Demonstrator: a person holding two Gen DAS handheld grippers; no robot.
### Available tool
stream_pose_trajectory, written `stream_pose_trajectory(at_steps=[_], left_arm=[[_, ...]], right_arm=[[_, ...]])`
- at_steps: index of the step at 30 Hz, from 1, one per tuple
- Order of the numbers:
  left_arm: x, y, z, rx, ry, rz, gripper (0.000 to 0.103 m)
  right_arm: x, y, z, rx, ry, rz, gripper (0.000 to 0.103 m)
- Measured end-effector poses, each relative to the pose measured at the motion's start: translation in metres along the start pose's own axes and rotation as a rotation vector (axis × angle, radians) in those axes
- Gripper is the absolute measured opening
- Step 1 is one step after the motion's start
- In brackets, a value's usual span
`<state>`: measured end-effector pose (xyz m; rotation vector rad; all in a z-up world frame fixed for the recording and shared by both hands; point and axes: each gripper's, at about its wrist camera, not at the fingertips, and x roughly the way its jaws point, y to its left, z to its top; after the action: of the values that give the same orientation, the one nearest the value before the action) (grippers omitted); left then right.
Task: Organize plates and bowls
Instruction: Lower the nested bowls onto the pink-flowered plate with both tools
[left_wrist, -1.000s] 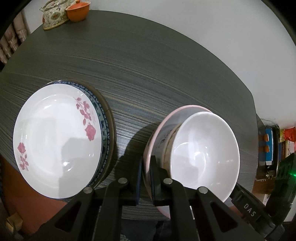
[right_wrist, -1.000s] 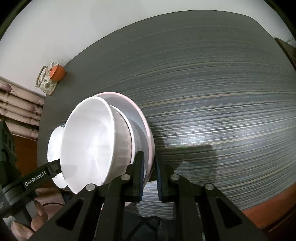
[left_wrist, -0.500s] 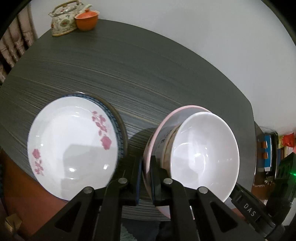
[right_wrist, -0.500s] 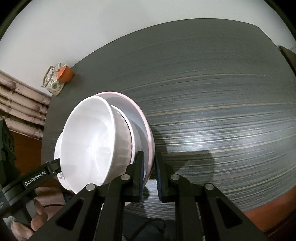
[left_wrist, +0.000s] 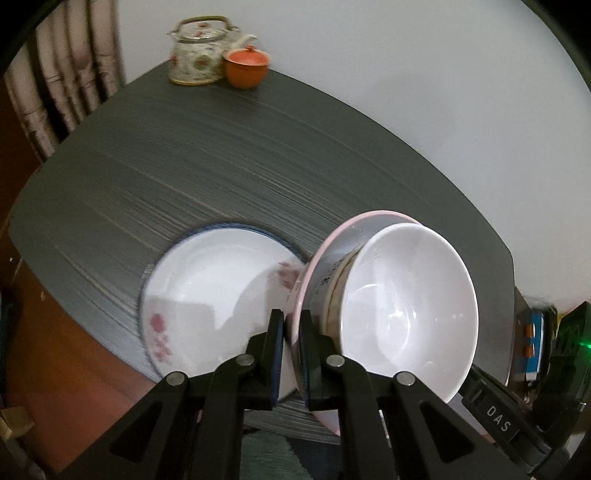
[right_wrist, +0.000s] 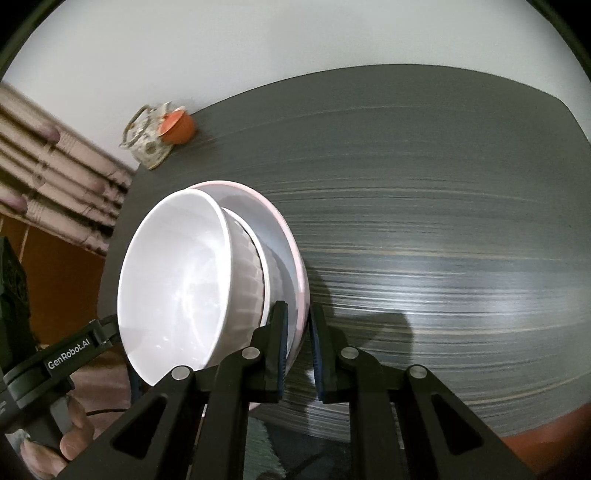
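Each black tool (left_wrist: 291, 332) has silver pivot screws; white lettering marks both handles.

The pink plate (left_wrist: 334, 243) hides the flowered plate's (left_wrist: 207, 291) blurred right edge, seemingly.

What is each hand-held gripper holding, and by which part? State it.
Both hold the pink-rimmed plate carrying stacked bowls: left hand-held gripper and right hand-held gripper clamp opposite rim edges.

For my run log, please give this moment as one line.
left gripper: shut on pink plate | right gripper: shut on pink plate | bowls: on plate
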<state>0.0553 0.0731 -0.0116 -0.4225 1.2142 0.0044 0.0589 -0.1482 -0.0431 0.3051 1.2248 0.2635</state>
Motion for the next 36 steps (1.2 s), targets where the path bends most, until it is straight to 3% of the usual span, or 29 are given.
stream_pose_trajectory(at_steps=[17, 24, 36], left_arm=[[0.0, 0.085, 0.008, -0.131, -0.002, 0.063, 0.006], [0.013, 0.096, 0.009, -0.148, 0.03, 0.048, 0.006], [0.008, 0.1, 0.004, -0.138, 0.006, 0.046, 0.008]], right_arm=[[0.055, 0.086, -0.001, -0.112, 0.085, 0.039, 0.014], [0.068, 0.09, -0.004, -0.114, 0.109, 0.023, 0.014], [0.071, 0.092, -0.006, -0.107, 0.105, 0.018, 0.014]])
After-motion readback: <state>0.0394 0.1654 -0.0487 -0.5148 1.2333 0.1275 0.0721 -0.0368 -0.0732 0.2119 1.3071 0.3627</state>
